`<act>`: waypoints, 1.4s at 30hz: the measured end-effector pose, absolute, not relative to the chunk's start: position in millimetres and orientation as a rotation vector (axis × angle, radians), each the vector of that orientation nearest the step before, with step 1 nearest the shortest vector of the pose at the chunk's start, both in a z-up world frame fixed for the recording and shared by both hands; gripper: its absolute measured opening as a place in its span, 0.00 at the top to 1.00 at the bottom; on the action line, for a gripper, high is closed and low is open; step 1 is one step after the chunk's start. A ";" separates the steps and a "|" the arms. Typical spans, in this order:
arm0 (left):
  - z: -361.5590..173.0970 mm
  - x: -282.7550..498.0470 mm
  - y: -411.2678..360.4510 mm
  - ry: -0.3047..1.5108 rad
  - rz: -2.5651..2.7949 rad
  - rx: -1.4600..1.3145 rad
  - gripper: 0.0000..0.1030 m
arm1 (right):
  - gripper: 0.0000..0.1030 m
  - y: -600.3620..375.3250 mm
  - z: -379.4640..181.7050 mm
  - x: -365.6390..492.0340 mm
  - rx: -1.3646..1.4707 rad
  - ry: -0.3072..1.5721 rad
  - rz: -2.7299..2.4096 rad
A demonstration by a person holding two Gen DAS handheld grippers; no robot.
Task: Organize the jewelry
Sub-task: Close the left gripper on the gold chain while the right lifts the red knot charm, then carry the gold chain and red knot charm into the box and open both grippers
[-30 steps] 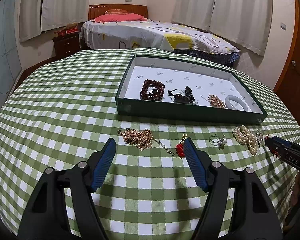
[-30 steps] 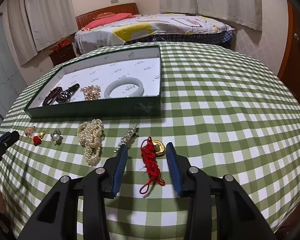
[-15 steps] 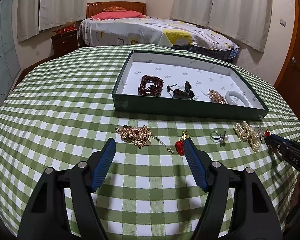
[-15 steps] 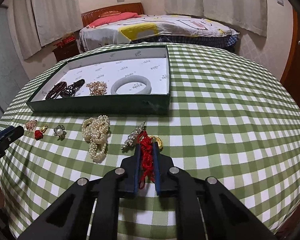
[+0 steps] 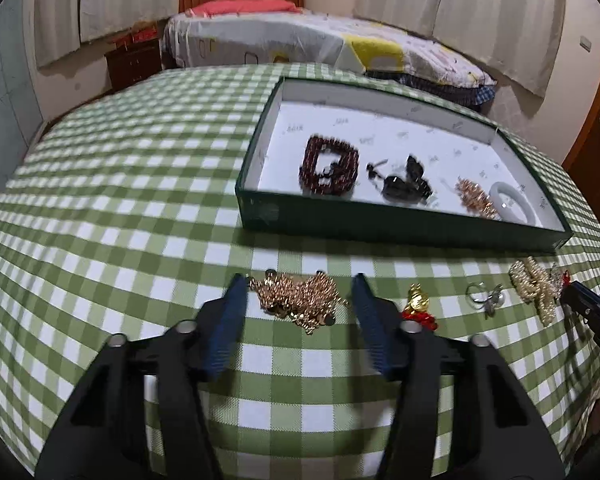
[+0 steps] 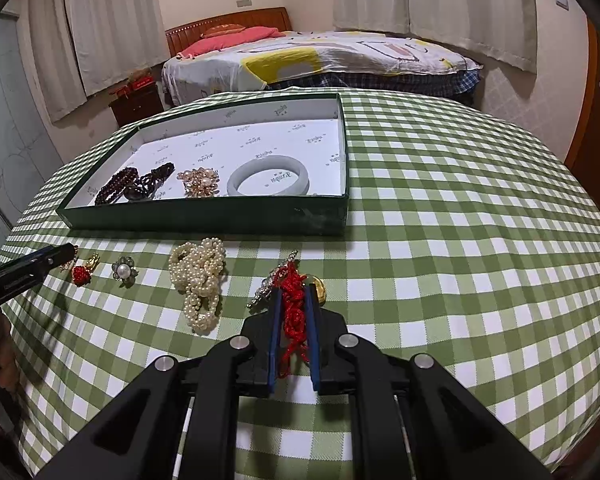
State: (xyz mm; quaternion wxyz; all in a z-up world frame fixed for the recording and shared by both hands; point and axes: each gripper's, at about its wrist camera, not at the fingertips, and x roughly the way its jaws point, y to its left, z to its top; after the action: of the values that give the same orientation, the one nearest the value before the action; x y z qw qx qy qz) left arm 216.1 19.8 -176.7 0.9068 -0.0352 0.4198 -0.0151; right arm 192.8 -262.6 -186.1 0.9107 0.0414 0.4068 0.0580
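Note:
My right gripper [image 6: 293, 294] is shut on a red cord ornament [image 6: 292, 312] with a gold charm [image 6: 321, 285], low over the checked tablecloth. My left gripper [image 5: 298, 282] is open, its fingers either side of a gold chain pile [image 5: 298, 296] on the cloth. The green tray [image 6: 204, 216] with white lining holds dark bead bracelets [image 6: 134, 184], a gold cluster [image 6: 200, 182] and a pale jade bangle [image 6: 268, 176]. The tray also shows in the left wrist view [image 5: 400, 226].
On the cloth before the tray lie a pearl strand [image 6: 198, 280], a pearl flower ring [image 6: 124, 272], a small red and gold charm [image 6: 83, 271] and a rhinestone brooch [image 6: 266, 292]. A bed [image 6: 320, 60] stands beyond the round table.
My right gripper shut on the red cord ornament and has stayed shut on it. My left gripper moved forward and left, so its open fingers now flank the gold chain pile.

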 end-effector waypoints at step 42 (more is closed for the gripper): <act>-150.7 174.5 13.6 0.756 -0.059 -0.032 0.85 | 0.88 -259.9 -171.1 180.3 0.099 0.781 0.132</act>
State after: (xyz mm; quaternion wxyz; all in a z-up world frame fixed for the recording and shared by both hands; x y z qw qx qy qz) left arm 174.5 13.6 -150.7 0.9288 -0.0154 0.3692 -0.0287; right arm 180.3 -259.9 -171.1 0.9213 0.0484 0.3804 0.0642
